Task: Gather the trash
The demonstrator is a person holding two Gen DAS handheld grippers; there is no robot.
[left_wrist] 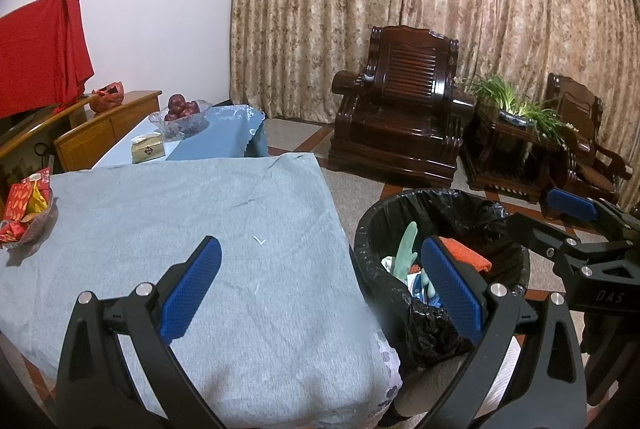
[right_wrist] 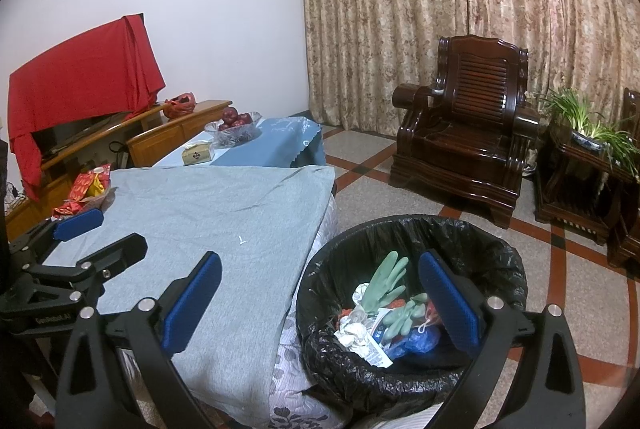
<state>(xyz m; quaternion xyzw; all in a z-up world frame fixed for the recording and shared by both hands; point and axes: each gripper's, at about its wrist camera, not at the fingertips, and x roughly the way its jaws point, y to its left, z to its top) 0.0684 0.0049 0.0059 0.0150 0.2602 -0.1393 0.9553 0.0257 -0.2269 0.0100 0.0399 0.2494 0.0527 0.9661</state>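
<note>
Left wrist view
Left claw [left_wrist: 320,285]: fingers wide apart, nothing between them; it hangs over the right edge of the worktop [left_wrist: 180,229], which is covered by a grey cloth.
Bin [left_wrist: 440,261]: black-lined, just right of the worktop, behind the claw's right finger; a green glove [left_wrist: 406,249] and an orange piece [left_wrist: 466,253] show inside.
Scrap [left_wrist: 260,240]: small white bit on the cloth, just ahead of the claw, nearer its left finger.
Right claw [left_wrist: 560,219]: to the right, past the bin; fingers apart.
Snack packets [left_wrist: 26,205]: red, far left of the claw, on the worktop.

Right wrist view
Right claw [right_wrist: 320,285]: fingers wide apart, empty; left finger over the cloth, right finger over the bin [right_wrist: 408,309].
Trash in bin: green gloves [right_wrist: 386,281], crumpled white paper [right_wrist: 352,333], blue wrapper [right_wrist: 416,343].
Scrap [right_wrist: 242,240]: ahead of the claw's left finger, on the cloth.
Left claw [right_wrist: 100,233]: to the left over the worktop [right_wrist: 208,205], fingers apart.
Armchair [right_wrist: 464,133]: well ahead, to the right.
</note>
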